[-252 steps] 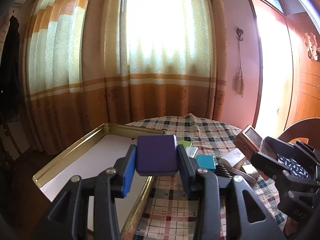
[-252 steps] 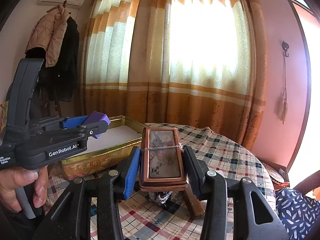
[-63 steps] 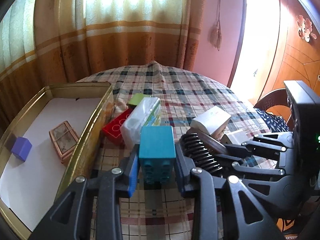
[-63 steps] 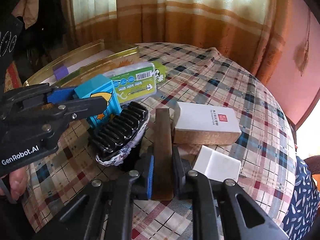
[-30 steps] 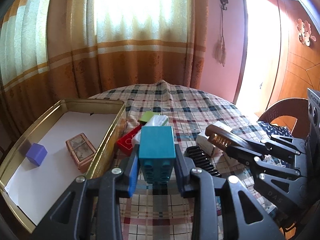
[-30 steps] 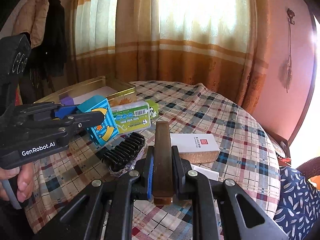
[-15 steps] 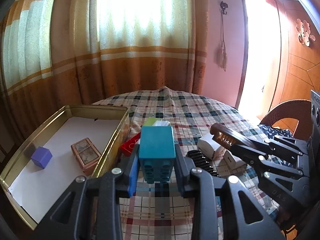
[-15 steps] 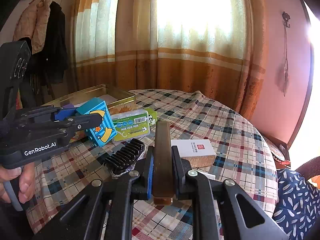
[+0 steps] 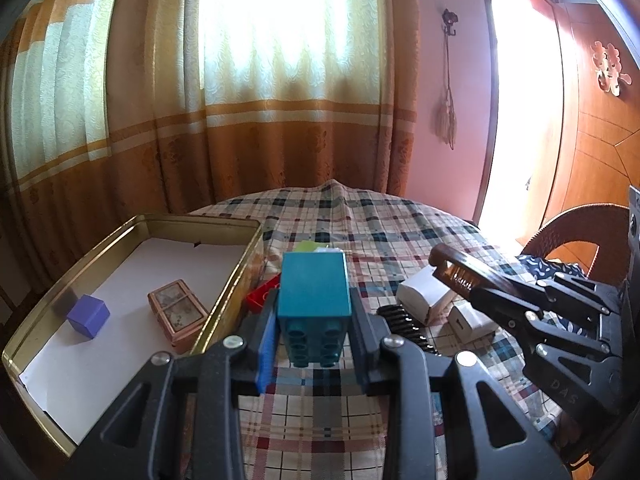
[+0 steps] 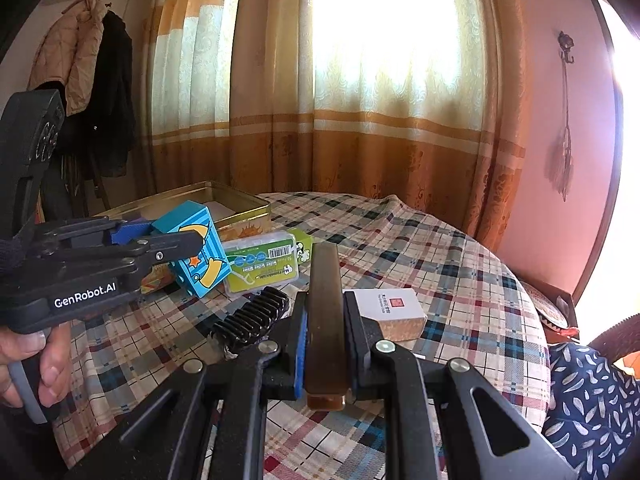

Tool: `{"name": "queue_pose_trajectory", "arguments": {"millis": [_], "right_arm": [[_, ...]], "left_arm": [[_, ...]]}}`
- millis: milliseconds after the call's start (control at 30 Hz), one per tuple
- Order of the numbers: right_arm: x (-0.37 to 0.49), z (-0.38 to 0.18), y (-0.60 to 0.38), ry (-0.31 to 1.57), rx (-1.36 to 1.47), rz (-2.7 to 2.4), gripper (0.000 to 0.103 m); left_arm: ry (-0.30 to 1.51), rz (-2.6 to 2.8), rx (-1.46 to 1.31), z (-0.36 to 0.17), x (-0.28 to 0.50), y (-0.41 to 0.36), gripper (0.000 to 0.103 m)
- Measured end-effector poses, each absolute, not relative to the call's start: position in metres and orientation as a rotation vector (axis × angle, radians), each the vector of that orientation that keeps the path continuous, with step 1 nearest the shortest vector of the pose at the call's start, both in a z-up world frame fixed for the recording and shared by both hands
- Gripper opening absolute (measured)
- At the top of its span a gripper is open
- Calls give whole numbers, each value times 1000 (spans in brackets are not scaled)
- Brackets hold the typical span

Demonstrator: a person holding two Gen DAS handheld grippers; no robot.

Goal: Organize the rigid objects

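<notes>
Inside tin: purple cube, framed box; left tongs gripping teal block, right tongs gripping brown comb; several still out on surface.

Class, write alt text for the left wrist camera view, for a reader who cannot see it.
The left gripper holds a teal toy brick above a checked tablecloth. To its left, a gold tin holds a purple cube and a small copper box. At right, the right gripper holds a brown comb.
</notes>
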State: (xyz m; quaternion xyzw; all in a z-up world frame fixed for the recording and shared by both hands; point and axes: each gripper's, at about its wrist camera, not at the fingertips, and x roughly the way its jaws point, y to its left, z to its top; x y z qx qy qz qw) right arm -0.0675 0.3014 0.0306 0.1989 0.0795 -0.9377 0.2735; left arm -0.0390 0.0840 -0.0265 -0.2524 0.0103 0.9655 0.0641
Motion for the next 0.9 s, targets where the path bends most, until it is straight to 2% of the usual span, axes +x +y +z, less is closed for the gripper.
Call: {"name": "queue_pose_trajectory", "arguments": {"millis": [900], "right_arm": [[-54,36,307,202,428,-2563,17]], "left_arm": [[-3,2971,-652,-20,-27,75,30]]}}
